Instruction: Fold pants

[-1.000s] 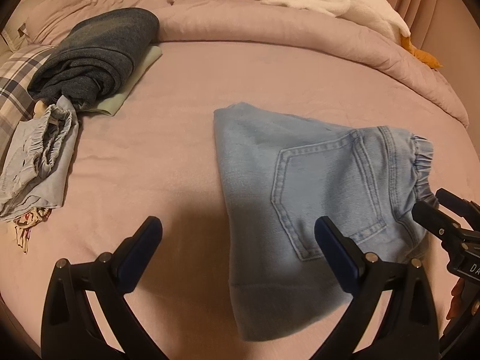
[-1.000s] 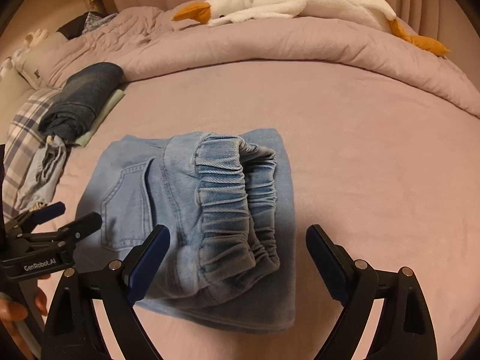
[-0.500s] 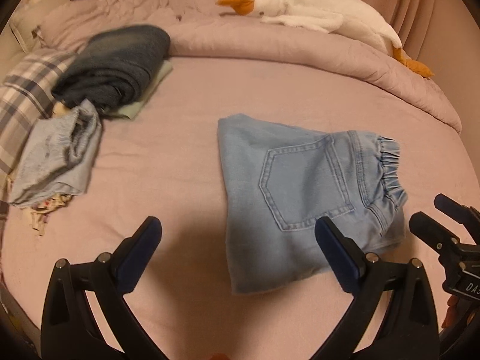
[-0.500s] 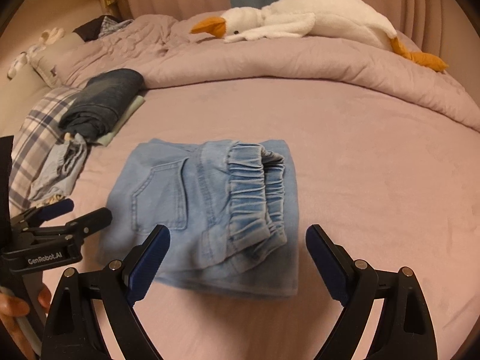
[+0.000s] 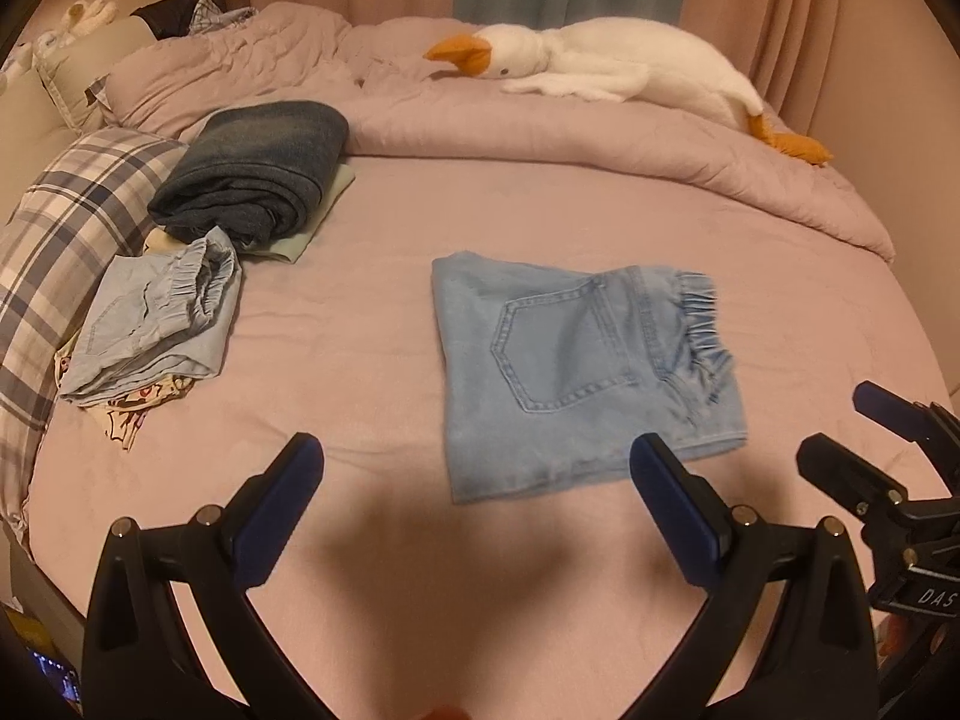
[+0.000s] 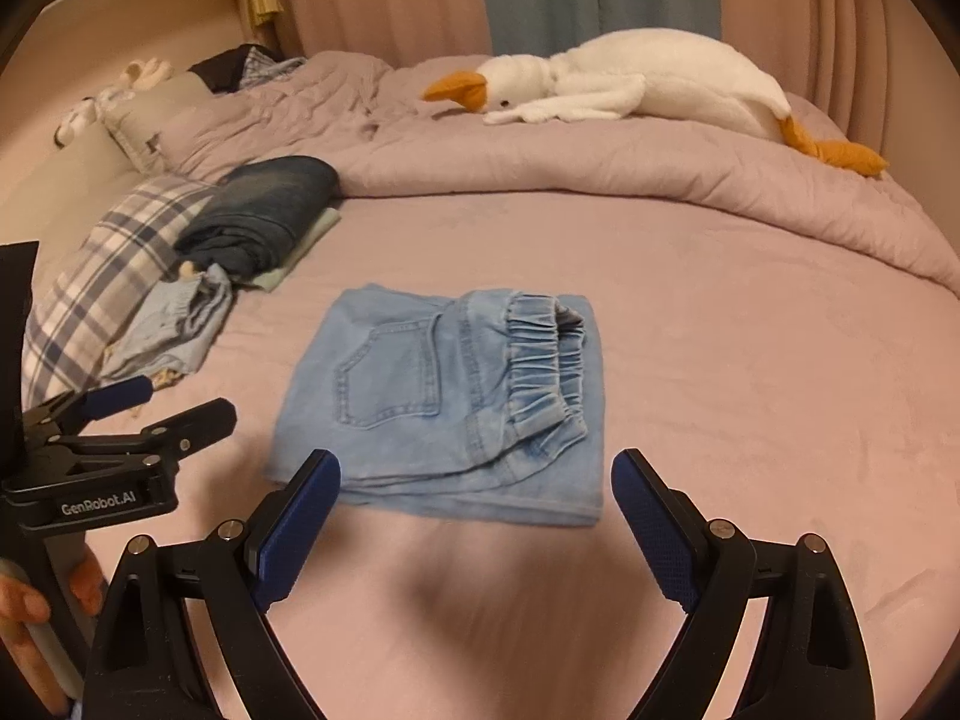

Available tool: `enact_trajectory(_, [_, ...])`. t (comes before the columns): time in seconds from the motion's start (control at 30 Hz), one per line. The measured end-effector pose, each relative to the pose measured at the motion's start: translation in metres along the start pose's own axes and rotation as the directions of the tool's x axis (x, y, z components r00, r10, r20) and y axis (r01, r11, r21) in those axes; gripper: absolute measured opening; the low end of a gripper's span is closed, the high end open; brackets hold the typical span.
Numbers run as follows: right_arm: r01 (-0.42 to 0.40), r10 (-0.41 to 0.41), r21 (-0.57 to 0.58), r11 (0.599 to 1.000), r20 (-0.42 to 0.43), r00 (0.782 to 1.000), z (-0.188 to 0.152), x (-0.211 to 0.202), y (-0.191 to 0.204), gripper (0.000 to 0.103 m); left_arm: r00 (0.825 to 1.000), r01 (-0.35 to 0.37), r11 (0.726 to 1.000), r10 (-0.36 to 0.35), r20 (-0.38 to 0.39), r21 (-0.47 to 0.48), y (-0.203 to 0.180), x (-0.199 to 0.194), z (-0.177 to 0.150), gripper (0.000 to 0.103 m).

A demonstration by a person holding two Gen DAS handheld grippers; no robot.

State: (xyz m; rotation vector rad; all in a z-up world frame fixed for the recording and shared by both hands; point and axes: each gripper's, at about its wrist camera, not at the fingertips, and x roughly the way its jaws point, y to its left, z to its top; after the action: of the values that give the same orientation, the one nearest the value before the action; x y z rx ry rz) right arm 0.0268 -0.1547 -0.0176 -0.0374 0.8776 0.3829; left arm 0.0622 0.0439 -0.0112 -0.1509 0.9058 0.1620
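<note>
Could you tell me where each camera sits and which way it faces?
Left wrist: on the left gripper, facing the folded jeans on the bed; right gripper at right edge.
Right wrist: on the right gripper, same aim; left gripper at left.
Shared: jeans, plush goose, clothes pile.
</note>
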Motion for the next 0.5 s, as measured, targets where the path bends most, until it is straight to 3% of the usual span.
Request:
enact_trajectory(0.27, [-0.022,0.023,-0.048,0.999,0.035,0.999,-0.012,-0.035,0.017,0.092,0.997,-0.002,1.000,0.001,0.076,0.009,-0.009,-0.047,-0.017,0.102])
enact_trajectory(0.5, [-0.045,0.048,-0.062,0.997,0.050,0.998,-0.024,-0.044,0.020,0.092,0.998,-0.020,1.000,0.019,0.061,0.013,-0.011,-0.043,-0.031,0.102])
